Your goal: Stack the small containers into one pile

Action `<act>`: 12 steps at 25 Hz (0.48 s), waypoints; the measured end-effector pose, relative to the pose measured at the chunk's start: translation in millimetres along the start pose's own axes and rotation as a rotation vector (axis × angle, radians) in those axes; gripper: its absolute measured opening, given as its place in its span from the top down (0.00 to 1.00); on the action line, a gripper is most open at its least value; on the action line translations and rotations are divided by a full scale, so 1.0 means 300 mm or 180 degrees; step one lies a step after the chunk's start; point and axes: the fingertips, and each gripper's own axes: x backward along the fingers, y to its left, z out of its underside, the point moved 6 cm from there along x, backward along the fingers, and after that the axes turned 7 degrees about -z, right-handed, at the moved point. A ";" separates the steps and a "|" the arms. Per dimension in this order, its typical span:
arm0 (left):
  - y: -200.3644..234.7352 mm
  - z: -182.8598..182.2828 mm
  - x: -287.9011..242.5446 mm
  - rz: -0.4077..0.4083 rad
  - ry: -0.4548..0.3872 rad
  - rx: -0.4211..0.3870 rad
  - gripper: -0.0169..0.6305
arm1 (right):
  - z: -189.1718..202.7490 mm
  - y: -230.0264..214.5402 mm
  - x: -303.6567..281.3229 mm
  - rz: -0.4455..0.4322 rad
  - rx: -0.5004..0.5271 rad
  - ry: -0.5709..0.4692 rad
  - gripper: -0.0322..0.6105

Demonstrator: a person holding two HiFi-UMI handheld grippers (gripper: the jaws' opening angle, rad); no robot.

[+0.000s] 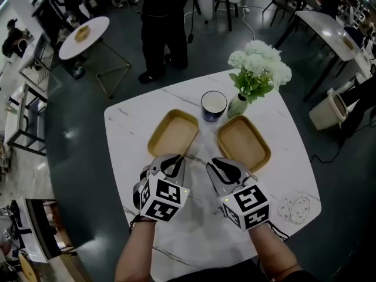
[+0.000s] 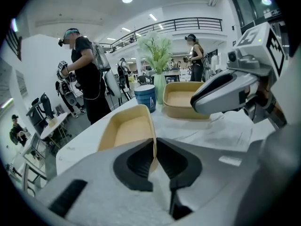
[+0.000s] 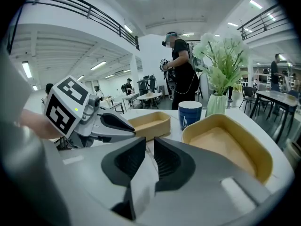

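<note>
My left gripper (image 1: pixel 173 161) bites the near rim of the left container (image 1: pixel 174 133), jaws narrowed until the pads pinch the thin tan wall at its 6 o'clock edge, as the left gripper view shows. That container sits flat on the white marble table (image 1: pixel 130 121), at about 10 o'clock from the table's middle; at 12 o'clock, behind the gap between the two containers, stands a blue cup (image 1: pixel 214 105) with a pale inside; just beside it on the right, a green vase (image 1: pixel 237 106) carries white flowers (image 1: pixel 259 66); the right container (image 1: pixel 242 141) lies flat at about 2 o'clock, apart from the left one, the two not yet stacked; my right gripper (image 1: pixel 216 165) hovers off that container's 8 o'clock corner, jaws drawn to a narrow gap with only tabletop showing between them, gripping nothing; in the right gripper view the right container lies just to the right of the right-hand jaw, outside the gap.
</note>
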 end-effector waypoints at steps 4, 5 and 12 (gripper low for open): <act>-0.008 -0.018 0.039 -0.0045 -0.0089 0.0033 0.94 | -0.010 0.016 0.019 0.0000 0.0013 -0.0028 0.87; -0.010 -0.021 0.049 -0.0060 -0.0108 0.0040 0.94 | -0.010 0.021 0.025 0.0003 0.0017 -0.0036 0.87; -0.058 -0.055 0.126 -0.0063 -0.0259 0.0138 0.94 | -0.005 0.042 0.088 0.0077 0.0039 -0.0105 0.88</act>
